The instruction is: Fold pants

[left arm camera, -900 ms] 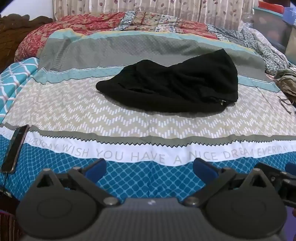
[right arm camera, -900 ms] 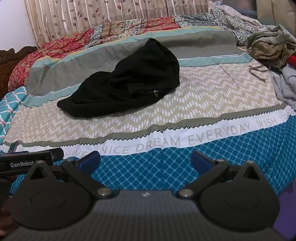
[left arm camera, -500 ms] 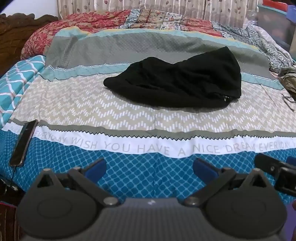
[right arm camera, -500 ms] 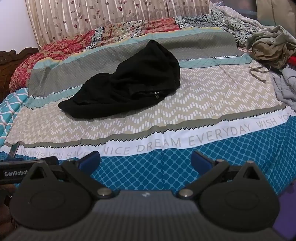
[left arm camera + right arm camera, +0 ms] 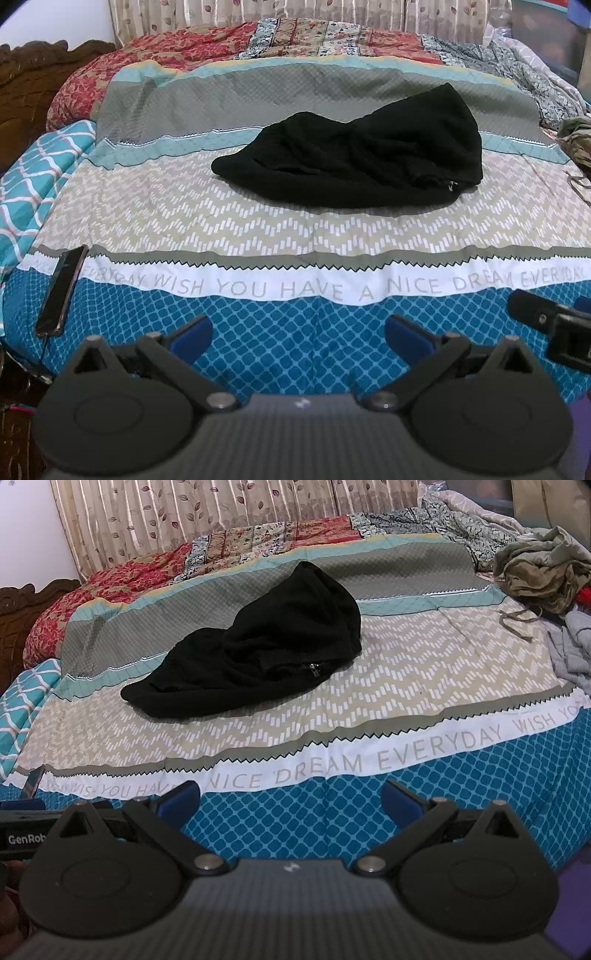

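**Two grippers held over the foot of the bed, black pants bunched ahead**

1. Left gripper (image 5: 298,334): blue-tipped fingers spread wide, nothing between them. Poised over the blue lattice band at the near edge of the bedspread (image 5: 288,236). Touching no cloth.
2. Right gripper (image 5: 290,799): jaws likewise wide apart and empty, over the same blue band. In the left wrist view its black body pokes in at the right edge (image 5: 550,321).
3. Phone (image 5: 61,290): dark slab lying ahead and to the left of the left gripper, across the white lettered stripe and the blue band, near the bed's side edge.
4. Lettered stripe (image 5: 369,764): white band just beyond both grippers, reading "NICE DREAM EVERYDAY".
5. Pants (image 5: 362,162): black, heaped in a rumpled mound, not laid flat. They sit well beyond both grippers on the beige zigzag and grey bands; ahead and slightly right of the left gripper, ahead and slightly left of the right (image 5: 258,646). A small zip pull (image 5: 314,670) shows on the near side.
6. Pile of clothes (image 5: 539,572): olive and grey garments, far right of the right gripper.
7. Red patterned quilt (image 5: 155,55): past the pants.
8. Curtain (image 5: 221,513): leaf-printed, farthest back.
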Tool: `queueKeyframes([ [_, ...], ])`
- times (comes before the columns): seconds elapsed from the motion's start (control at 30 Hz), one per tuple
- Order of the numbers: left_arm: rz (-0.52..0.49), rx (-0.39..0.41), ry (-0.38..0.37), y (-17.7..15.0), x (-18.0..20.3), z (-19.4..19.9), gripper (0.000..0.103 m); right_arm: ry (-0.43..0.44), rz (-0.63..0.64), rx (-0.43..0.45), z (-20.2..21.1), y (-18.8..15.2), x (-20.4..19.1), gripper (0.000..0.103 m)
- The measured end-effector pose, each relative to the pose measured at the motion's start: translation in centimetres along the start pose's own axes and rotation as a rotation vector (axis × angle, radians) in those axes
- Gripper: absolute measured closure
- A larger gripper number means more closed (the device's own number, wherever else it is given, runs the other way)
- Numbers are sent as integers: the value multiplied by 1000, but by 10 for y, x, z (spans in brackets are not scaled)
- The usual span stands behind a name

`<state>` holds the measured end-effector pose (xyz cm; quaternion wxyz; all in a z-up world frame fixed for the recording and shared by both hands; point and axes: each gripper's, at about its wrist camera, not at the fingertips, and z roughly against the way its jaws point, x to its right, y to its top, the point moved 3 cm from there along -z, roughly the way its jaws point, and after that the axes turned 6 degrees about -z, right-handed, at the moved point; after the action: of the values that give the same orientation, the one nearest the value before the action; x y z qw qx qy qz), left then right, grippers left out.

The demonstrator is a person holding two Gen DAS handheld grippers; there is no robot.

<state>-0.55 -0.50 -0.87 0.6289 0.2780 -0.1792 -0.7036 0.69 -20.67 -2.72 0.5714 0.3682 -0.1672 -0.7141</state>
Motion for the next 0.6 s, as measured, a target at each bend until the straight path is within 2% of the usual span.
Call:
queueKeyframes([
  [0.3, -17, -18, 8, -1, 3, 1, 0, 7, -11, -1, 0, 0, 3, 0],
  [0.6, -40, -13, -17, -1, 10, 3, 0, 9, -10, 1, 0, 1, 4, 0],
])
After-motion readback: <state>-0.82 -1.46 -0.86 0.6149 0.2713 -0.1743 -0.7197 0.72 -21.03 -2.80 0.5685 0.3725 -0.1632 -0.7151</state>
